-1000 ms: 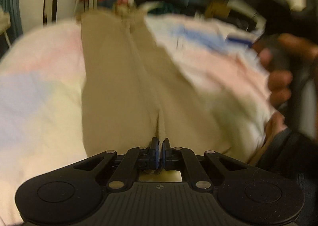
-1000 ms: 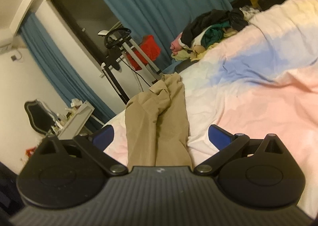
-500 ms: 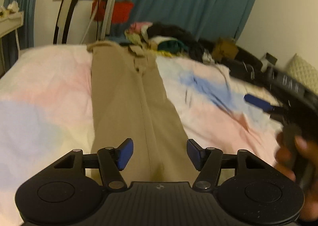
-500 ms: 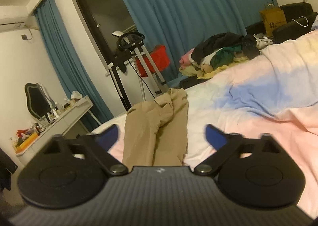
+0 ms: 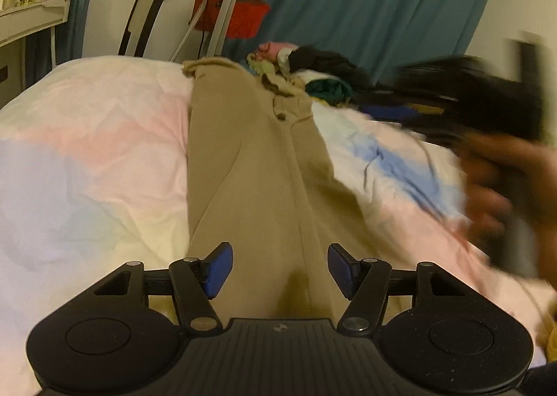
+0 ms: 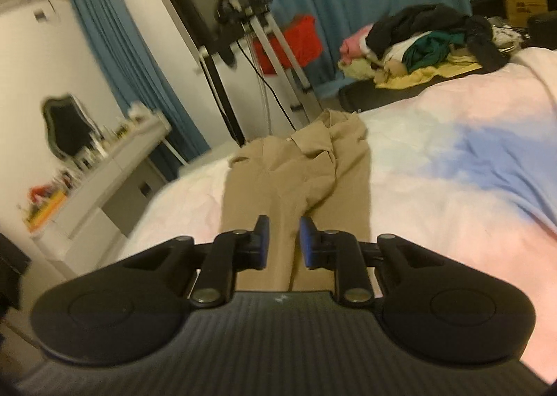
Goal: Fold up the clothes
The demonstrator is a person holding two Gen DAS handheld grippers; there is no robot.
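Tan trousers (image 5: 250,169) lie lengthwise on the pastel duvet (image 5: 87,152), waistband at the far end. My left gripper (image 5: 280,269) stands open just above the near end of the legs, with the cloth showing between its blue pads (image 5: 217,269) and untouched by them. My right gripper (image 6: 285,242) hovers over the trousers (image 6: 296,180) with its jaws closing. A narrow gap remains, and I see no cloth pinched in it. In the left wrist view a person's hand (image 5: 504,180) holding the right gripper shows as a blur at the right.
A pile of mixed clothes (image 6: 428,37) sits beyond the far corner of the bed (image 6: 452,204). A metal stand with a red item (image 6: 292,40) is behind the trousers' waistband. A white dressing table (image 6: 104,166) stands left of the bed.
My left gripper let go of the trouser cloth and opened. My right gripper went from wide open to nearly closed and swung across the bed.
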